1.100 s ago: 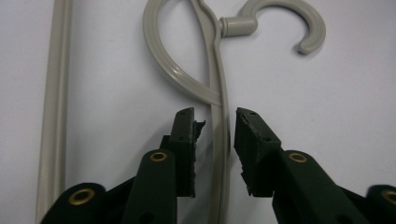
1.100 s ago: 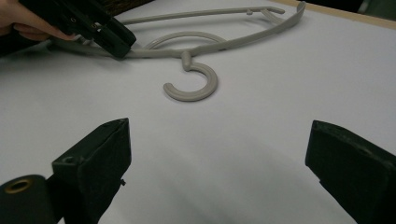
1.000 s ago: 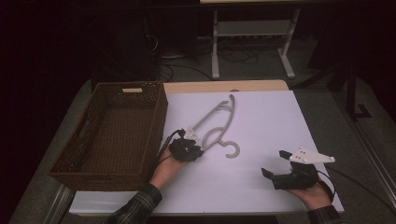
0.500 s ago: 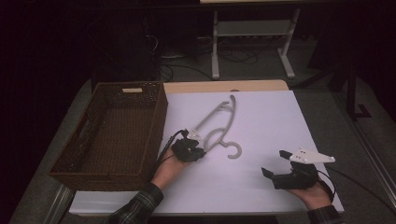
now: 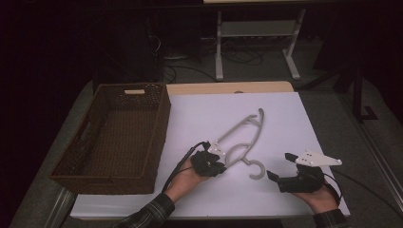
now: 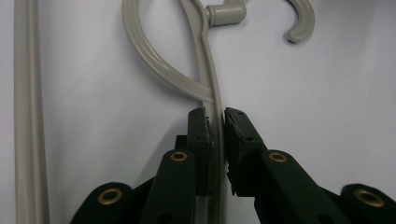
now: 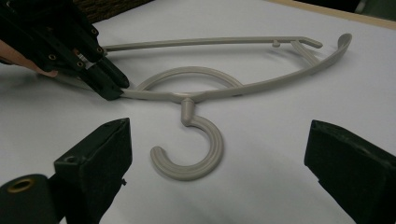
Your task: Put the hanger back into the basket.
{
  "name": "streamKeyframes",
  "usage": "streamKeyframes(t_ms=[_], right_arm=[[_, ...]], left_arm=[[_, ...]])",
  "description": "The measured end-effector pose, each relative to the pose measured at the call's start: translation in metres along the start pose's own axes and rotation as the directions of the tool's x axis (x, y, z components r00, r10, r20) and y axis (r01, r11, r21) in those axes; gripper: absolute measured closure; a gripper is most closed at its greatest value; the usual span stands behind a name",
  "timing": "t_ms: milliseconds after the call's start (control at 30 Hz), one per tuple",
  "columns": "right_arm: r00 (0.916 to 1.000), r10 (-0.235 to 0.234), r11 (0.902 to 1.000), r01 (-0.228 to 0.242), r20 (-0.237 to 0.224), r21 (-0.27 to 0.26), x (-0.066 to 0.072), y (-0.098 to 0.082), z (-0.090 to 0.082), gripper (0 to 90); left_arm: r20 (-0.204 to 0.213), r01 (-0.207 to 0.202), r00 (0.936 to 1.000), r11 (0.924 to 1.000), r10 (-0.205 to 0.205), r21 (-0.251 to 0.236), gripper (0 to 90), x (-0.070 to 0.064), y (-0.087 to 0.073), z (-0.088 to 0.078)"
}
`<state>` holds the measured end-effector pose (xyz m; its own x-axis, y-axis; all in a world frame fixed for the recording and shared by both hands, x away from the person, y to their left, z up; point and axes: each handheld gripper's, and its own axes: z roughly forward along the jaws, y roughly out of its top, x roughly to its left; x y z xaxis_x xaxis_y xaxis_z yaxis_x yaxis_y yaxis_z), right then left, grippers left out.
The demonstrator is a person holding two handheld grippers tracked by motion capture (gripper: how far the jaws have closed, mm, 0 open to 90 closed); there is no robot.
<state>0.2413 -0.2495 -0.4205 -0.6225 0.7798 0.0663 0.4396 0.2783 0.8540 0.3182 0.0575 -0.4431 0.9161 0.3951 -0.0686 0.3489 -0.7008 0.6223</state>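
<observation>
A beige plastic hanger point(image 5: 234, 129) lies flat on the white table top point(image 5: 285, 118), its hook pointing toward the near edge. My left gripper point(image 5: 220, 162) is shut on the hanger's thin arm just left of the hook's neck. In the left gripper view its pads point(image 6: 237, 130) press that arm of the hanger point(image 6: 159, 70) from both sides. My right gripper point(image 5: 279, 165) rests near the front right, open. In the right gripper view the hook of the hanger point(image 7: 201, 95) lies a little ahead of its wide jaws, untouched, and the left gripper point(image 7: 112, 86) bites the arm.
A dark brown wicker basket point(image 5: 160, 118) with nothing in it stands along the table's left side. Behind the table is a dark floor with a white metal stand point(image 5: 256, 28) and cables. A person's sleeves come in at the bottom edge.
The left gripper has slid to the right and nearer the front edge, dragging the hanger with it. The right gripper has stayed put.
</observation>
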Motion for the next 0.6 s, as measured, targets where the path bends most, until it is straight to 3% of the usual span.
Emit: streamKeyframes(t_ms=[200,500,600], right_arm=[[1.0000,0.002,1.0000,-0.002,0.001,0.000,-0.001,0.000,0.000,7.0],[1.0000,0.002,1.0000,-0.002,0.002,0.000,-0.001,0.000,0.000,7.0],[1.0000,0.002,1.0000,-0.002,0.002,0.001,-0.001,0.000,0.000,7.0]], left_arm=[[-0.002,0.008,1.0000,0.9999,-0.008,-0.015,71.7,0.001,-0.004,-0.010],[-0.003,0.003,1.0000,0.9997,-0.003,0.022,70.7,0.001,-0.013,-0.015],[-0.002,-0.004,1.0000,0.9997,0.004,0.026,74.2,0.002,-0.015,-0.015]])
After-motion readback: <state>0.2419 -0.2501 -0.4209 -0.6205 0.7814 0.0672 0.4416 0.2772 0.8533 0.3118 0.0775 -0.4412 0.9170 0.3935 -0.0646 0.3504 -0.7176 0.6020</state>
